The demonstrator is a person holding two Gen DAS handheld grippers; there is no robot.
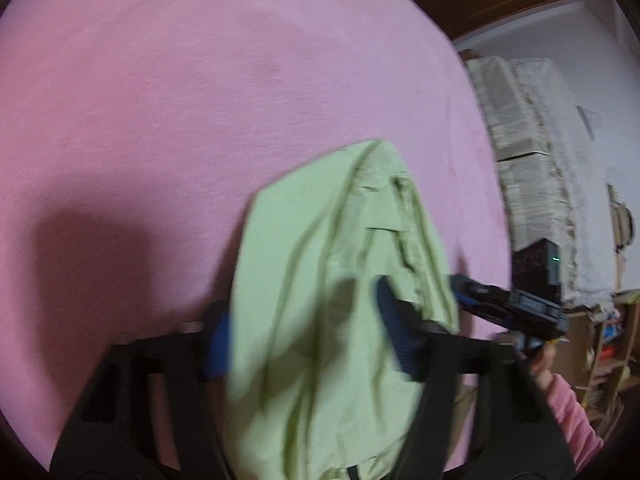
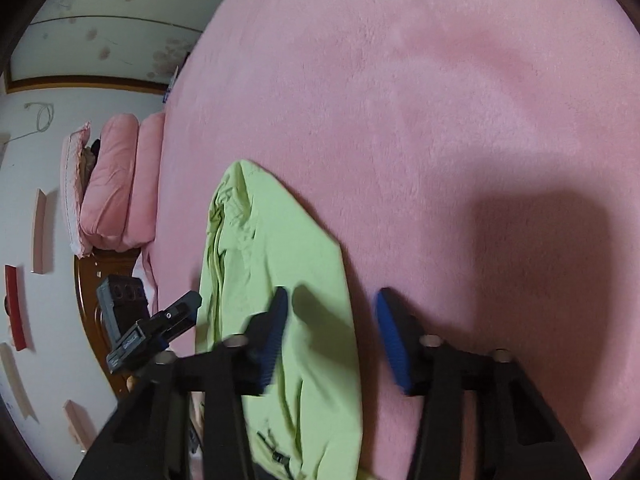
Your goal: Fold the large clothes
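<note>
A light green garment (image 1: pixel 320 280) lies bunched lengthwise on the pink bed cover (image 1: pixel 160 100). My left gripper (image 1: pixel 308 336) straddles its near part. One blue pad sits at the cloth's left edge and the other rests over the folds, with the jaws apart and fabric between them. In the right wrist view the garment (image 2: pixel 280 264) runs up the left of centre. My right gripper (image 2: pixel 334 340) stands open across its right edge, left finger over the cloth and right finger (image 2: pixel 394 344) over the bare cover (image 2: pixel 440 120). Each view shows the other gripper beside the cloth. The picture is blurred.
Stacked covered bundles (image 1: pixel 528 152) and a wooden shelf (image 1: pixel 608 352) stand beyond the bed's right side. Pink pillows (image 2: pixel 116 188) and a wooden headboard (image 2: pixel 92 300) are at the left. A pink sleeve (image 1: pixel 572 420) shows at the lower right.
</note>
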